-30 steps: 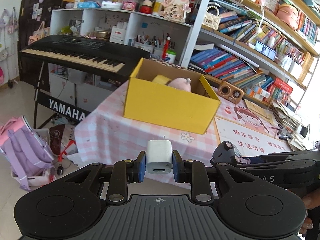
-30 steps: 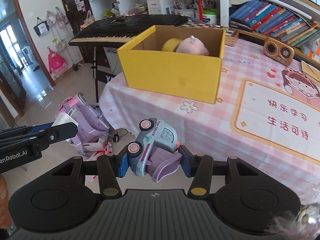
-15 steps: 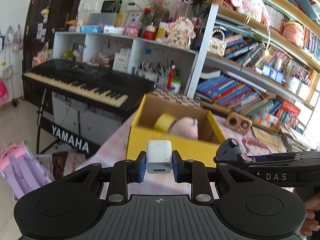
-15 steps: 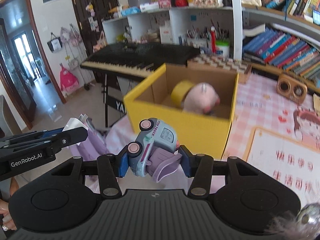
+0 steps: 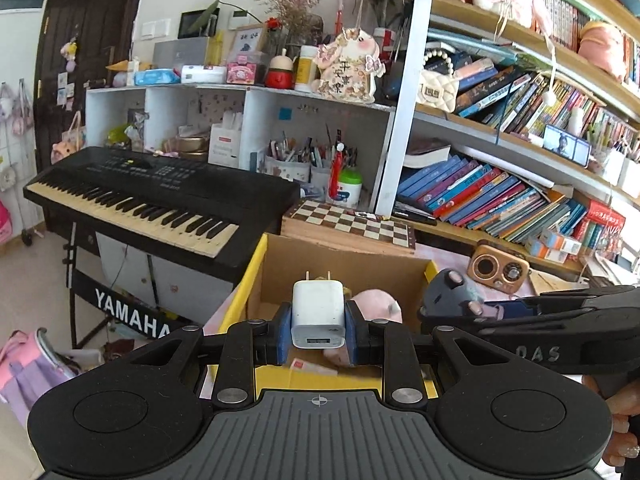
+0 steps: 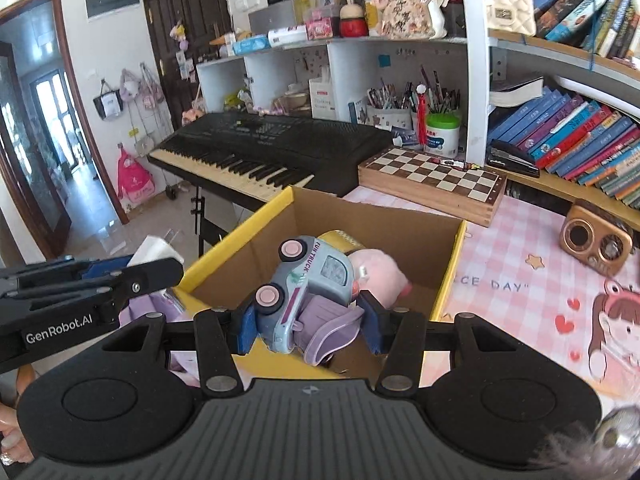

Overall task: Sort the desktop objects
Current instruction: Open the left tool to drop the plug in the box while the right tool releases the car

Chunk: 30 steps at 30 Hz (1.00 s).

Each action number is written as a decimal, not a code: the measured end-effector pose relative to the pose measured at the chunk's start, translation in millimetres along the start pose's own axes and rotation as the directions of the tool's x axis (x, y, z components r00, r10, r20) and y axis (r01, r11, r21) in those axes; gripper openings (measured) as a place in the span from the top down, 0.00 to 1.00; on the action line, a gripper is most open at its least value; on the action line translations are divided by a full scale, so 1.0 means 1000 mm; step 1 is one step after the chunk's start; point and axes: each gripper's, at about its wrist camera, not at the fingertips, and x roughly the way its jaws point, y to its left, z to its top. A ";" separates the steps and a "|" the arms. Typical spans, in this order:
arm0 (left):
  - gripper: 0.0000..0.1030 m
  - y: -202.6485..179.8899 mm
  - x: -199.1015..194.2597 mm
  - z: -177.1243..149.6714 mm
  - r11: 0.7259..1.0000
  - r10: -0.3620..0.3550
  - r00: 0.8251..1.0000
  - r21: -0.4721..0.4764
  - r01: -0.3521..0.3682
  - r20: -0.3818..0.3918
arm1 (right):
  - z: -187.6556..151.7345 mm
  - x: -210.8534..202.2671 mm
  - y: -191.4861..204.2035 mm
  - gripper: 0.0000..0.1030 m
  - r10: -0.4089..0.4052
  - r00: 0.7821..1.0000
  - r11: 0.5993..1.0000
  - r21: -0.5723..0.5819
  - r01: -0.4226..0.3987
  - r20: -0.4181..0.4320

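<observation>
A white wall charger (image 5: 318,314), prongs up, is clamped in my left gripper (image 5: 318,334), which hangs over the near edge of the open yellow cardboard box (image 5: 252,276). My right gripper (image 6: 306,326) is shut on a pale blue and purple toy truck (image 6: 308,292) above the same box (image 6: 240,228). Inside the box lie a pink plush (image 6: 380,276) and a yellow tape roll (image 6: 344,238), both partly hidden. Each view shows the other gripper at its side: the right gripper (image 5: 464,306) with the truck, the left gripper (image 6: 148,260) with the charger.
The box stands on a table with a pink checked cloth (image 6: 528,240). Behind it are a wooden chessboard (image 6: 432,178), a small wooden speaker (image 6: 596,238), a black keyboard (image 5: 152,200) on a stand to the left, and packed bookshelves (image 5: 500,196). A pink backpack (image 5: 28,364) lies on the floor.
Both grippers have moved forward and up, from in front of the table edge to over the yellow box. The charger and the toy truck stay gripped.
</observation>
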 end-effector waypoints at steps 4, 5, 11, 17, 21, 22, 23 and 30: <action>0.76 -0.005 0.030 0.007 1.000 0.002 0.999 0.007 -0.002 -0.042 | 0.004 0.029 -0.011 0.53 0.023 0.998 0.999 -0.042 -0.025 -0.063; 0.76 -0.006 0.038 0.008 1.000 -0.001 0.998 0.010 0.001 -0.060 | 0.004 0.036 -0.013 0.53 0.027 0.997 0.998 -0.047 -0.031 -0.077; 0.76 0.000 0.082 0.009 1.000 -0.020 0.980 0.002 0.020 -0.199 | 0.009 0.074 -0.021 0.53 0.071 0.977 0.993 -0.083 -0.089 -0.201; 0.76 0.000 0.111 0.002 1.000 -0.008 0.956 -0.005 0.007 -0.294 | 0.015 0.107 -0.020 0.53 0.105 0.934 0.975 -0.149 -0.164 -0.341; 0.76 0.000 0.123 0.000 1.000 0.005 0.944 -0.010 -0.009 -0.330 | 0.016 0.120 -0.018 0.53 0.103 0.919 0.961 -0.201 -0.191 -0.381; 0.76 0.000 0.125 -0.001 1.000 0.007 0.941 -0.008 -0.011 -0.337 | 0.016 0.123 -0.016 0.53 0.101 0.917 0.955 -0.220 -0.198 -0.387; 0.76 0.000 0.127 -0.001 1.000 0.010 0.939 -0.005 -0.013 -0.344 | 0.016 0.124 -0.014 0.53 0.098 0.916 0.950 -0.239 -0.203 -0.390; 0.76 0.001 0.142 -0.004 1.000 0.023 0.920 0.007 -0.021 -0.392 | 0.014 0.136 -0.005 0.53 0.107 0.893 0.919 -0.298 -0.256 -0.437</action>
